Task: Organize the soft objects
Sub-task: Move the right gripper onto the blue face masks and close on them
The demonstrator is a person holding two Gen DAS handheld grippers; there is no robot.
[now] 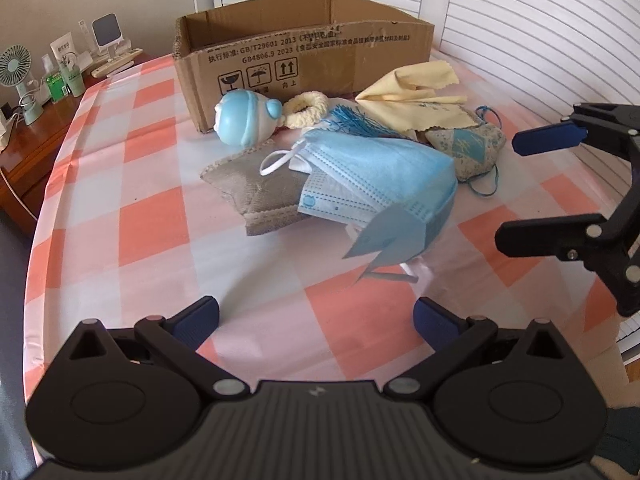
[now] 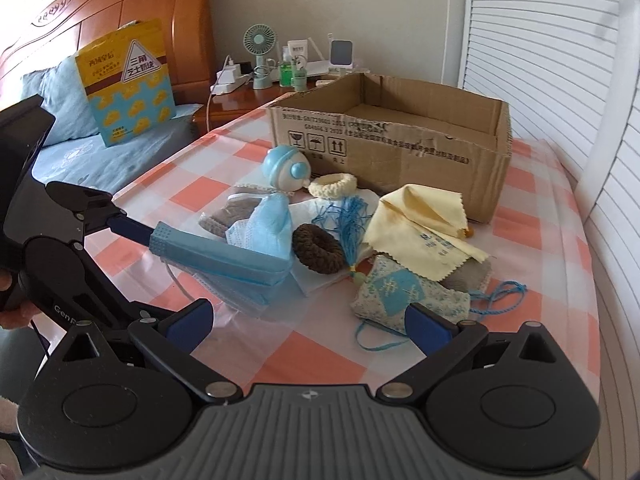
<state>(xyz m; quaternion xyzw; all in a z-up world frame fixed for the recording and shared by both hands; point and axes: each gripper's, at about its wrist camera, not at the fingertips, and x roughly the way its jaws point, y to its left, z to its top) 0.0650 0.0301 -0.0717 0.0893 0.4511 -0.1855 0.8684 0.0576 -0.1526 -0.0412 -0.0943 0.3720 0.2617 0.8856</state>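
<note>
The cardboard box (image 2: 400, 148) is sitting open at the far side, showing nothing inside. The soft objects, blue masks (image 1: 384, 176) included, are lying heaped just near it. Left gripper (image 1: 316, 320) and right gripper (image 2: 308, 320) are both spreading wide, gripping nothing.

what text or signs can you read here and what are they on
"GB/T29601 2013", "GB4806.9 2023": brown cardboard box, above fragile, keep-dry and this-way-up symbols; other print blurred.
"三角": yellow snack bag; rest unreadable.
"Gen": left gripper body, cut off.
Yellow cloth print: too blurred.
</note>
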